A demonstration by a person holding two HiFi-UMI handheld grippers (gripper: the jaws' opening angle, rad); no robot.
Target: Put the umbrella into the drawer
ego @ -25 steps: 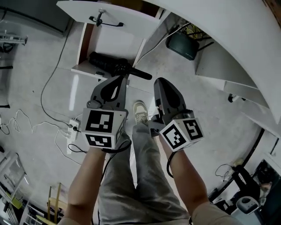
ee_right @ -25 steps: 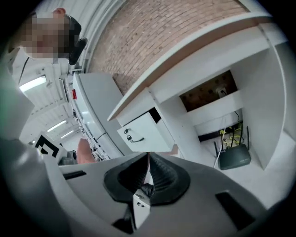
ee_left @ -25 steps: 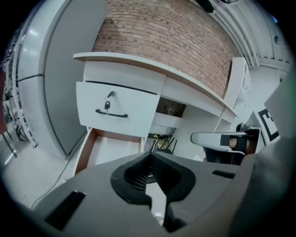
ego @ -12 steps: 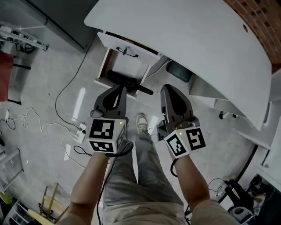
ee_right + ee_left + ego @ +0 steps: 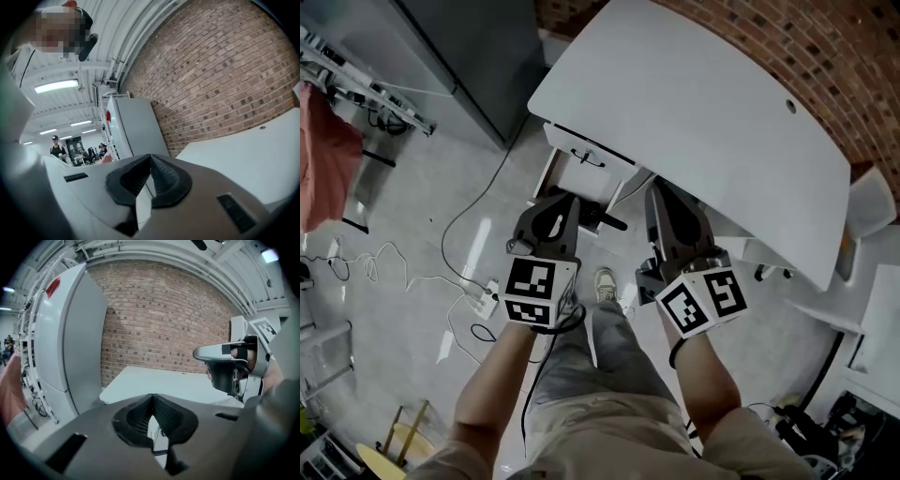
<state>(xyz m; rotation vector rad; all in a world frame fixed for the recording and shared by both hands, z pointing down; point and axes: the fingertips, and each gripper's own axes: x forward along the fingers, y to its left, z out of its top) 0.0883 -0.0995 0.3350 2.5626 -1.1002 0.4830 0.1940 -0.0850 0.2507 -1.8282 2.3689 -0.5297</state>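
Grey floor (image 5: 422,234) and a brick wall (image 5: 825,47) bound a white worktop (image 5: 703,122); beneath it one drawer (image 5: 567,150) stands pulled out. One black folded umbrella (image 5: 602,218) lies in that drawer, one end apparently projecting past its edge. Left gripper (image 5: 553,208) and right gripper (image 5: 667,199) hang above, both with jaws together and nothing between them. Judgement: the umbrella is light, stiff along its shaft, soft and likely slippery on the fabric; its handle end offers the surest hold.
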